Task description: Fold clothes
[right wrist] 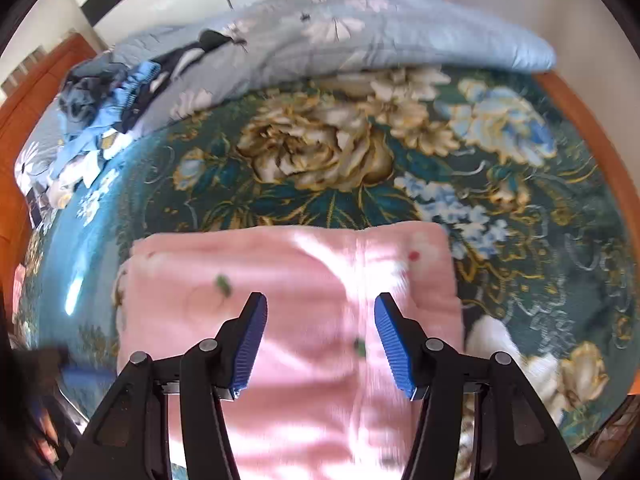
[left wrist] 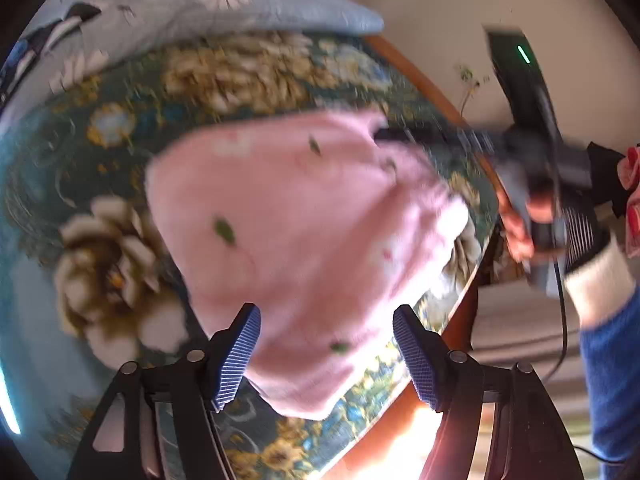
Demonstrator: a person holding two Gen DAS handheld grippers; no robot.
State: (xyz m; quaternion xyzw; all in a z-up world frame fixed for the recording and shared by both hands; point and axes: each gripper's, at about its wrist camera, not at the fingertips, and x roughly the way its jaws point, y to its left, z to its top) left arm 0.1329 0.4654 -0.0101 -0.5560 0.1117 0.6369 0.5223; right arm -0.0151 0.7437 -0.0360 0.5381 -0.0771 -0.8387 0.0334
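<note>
1. Between the blue ribbed pads of the left gripper (left wrist: 326,354) lies only open space: the jaws stand wide and hold nothing, with the near part of the pink garment (left wrist: 304,240) showing through the gap beneath them.
2. Above the same cloth, the right gripper (right wrist: 320,344) hangs with its jaws moderately apart and empty; the pink garment (right wrist: 288,320) fills the view under and between its fingers, though blur makes it hard to say whether the tips touch the fabric.
3. From the right wrist view the garment lies folded into a rough rectangle, with a second layer's edge showing along its far side and small green and red printed marks on its surface.
4. Under it spreads a dark green floral bedspread (right wrist: 320,160), with large cream and blue blossoms.
5. Farther off, a pale blue flowered quilt (right wrist: 360,40) is bunched along the far edge of the bed, and a heap of blue and dark clothes (right wrist: 108,96) rests at its left end.
6. In the left wrist view, the person's hand (left wrist: 520,220) grips the handle of the other tool at the bed's orange-brown wooden edge (left wrist: 424,84), a blue sleeve (left wrist: 612,360) behind it.
</note>
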